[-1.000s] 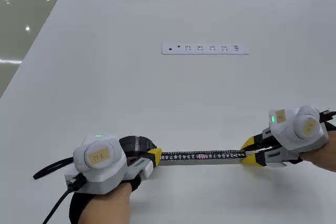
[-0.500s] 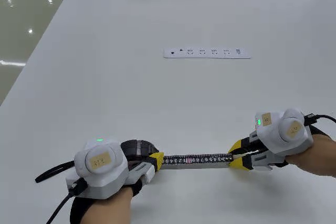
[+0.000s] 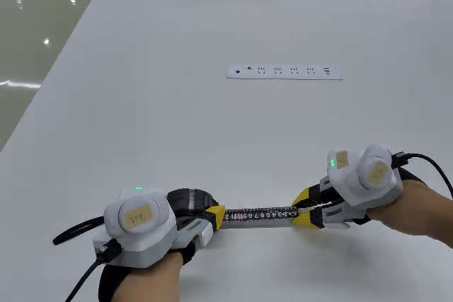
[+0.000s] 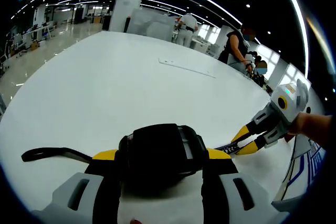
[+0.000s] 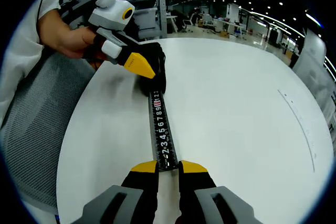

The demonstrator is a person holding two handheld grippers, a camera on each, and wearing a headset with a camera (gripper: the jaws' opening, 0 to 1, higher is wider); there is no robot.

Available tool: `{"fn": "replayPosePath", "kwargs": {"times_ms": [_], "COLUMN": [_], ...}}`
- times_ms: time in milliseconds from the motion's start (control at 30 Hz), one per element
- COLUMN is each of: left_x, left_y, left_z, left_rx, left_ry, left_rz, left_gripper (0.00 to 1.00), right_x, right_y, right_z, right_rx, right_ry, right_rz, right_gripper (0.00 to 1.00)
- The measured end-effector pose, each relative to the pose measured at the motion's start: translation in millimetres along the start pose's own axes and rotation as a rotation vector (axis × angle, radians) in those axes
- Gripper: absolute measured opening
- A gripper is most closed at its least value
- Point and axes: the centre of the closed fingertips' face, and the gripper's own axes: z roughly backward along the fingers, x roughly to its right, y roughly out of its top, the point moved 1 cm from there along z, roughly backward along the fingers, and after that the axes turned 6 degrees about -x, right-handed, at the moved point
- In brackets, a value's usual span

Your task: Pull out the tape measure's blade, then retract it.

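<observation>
Tape measure sat on the table, its case clamped between the fingers of our left gripper, while our right gripper pinched the blade tip. We judged it best to keep the blade straight and move slowly.

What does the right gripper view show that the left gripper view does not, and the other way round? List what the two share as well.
Right gripper view: the blade along its whole pulled-out length, its numbers readable, its end pinched in the right gripper; also a mesh chair back.
Left gripper view: a black strap lying on the table, and two people standing past its far edge.
Both: the white table, the black tape measure case clamped by the left gripper, and the opposite gripper with the hand that holds it.
</observation>
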Motion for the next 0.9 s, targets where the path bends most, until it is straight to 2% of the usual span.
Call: {"fn": "replayPosePath", "kwargs": {"times_ms": [900], "left_x": [-0.6], "left_y": [0.7], "left_z": [0.3], "left_rx": [0.001], "left_ry": [-0.017], "left_rz": [0.021], "left_gripper": [0.58], "right_x": [-11.0], "right_y": [53.2], "right_z": [-35.2], "right_rx": [0.08], "right_ry": [0.031], "right_rz": [-0.007], "right_gripper": [0.11]}}
